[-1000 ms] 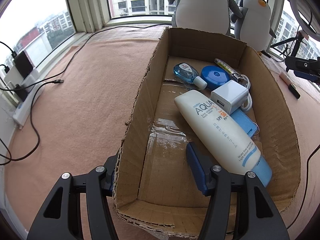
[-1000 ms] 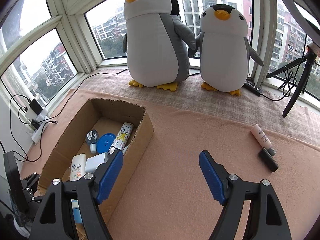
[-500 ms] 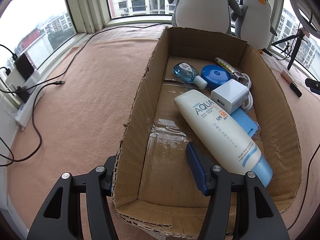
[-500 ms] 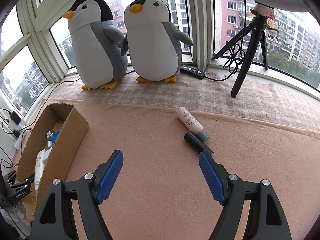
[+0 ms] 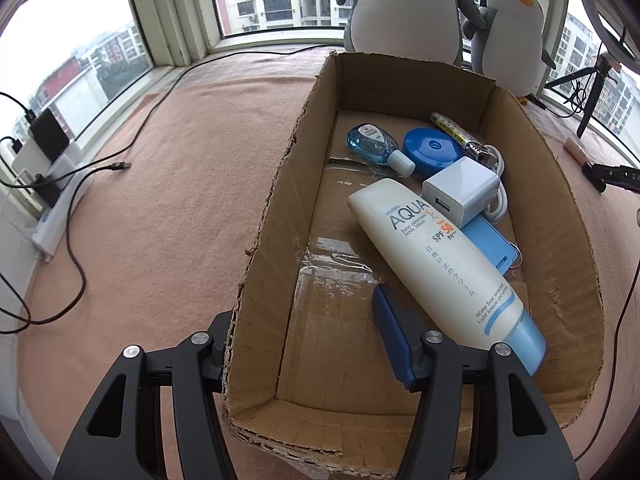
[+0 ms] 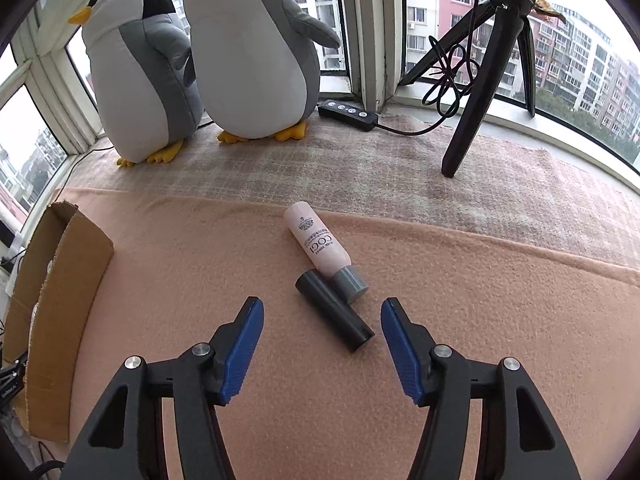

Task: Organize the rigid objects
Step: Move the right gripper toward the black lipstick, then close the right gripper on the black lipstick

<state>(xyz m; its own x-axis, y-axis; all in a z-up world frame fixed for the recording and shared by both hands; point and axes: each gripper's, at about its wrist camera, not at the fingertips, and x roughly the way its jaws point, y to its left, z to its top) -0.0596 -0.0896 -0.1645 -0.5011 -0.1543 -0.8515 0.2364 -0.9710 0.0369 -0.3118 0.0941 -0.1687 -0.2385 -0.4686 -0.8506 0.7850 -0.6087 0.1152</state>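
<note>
An open cardboard box (image 5: 272, 216) holds a white AQUA sunscreen tube (image 5: 436, 264), a white charger (image 5: 460, 192), a round blue tin (image 5: 432, 150), a small blue bottle (image 5: 372, 144), a patterned tube (image 5: 456, 132) and a light blue case (image 5: 490, 244). My left gripper (image 5: 304, 312) is open and straddles the box's left wall, its blue pad inside beside the sunscreen. On the peach blanket a pink COGI tube (image 6: 318, 246) lies touching a black cylinder (image 6: 334, 316). My right gripper (image 6: 320, 306) is open, with the black cylinder's near end between its fingertips.
Two plush penguins (image 6: 256, 52) stand on the window ledge behind the tubes. A black tripod (image 6: 480, 92) and a cabled remote (image 6: 348, 110) sit at the back right. The box edge (image 6: 60, 280) is at the right gripper's far left. Cables and a power strip (image 5: 60, 208) lie left of the box.
My right gripper has swung right, away from the box, and moved in close over the pink tube and black cylinder. The left gripper and the box contents have stayed put.
</note>
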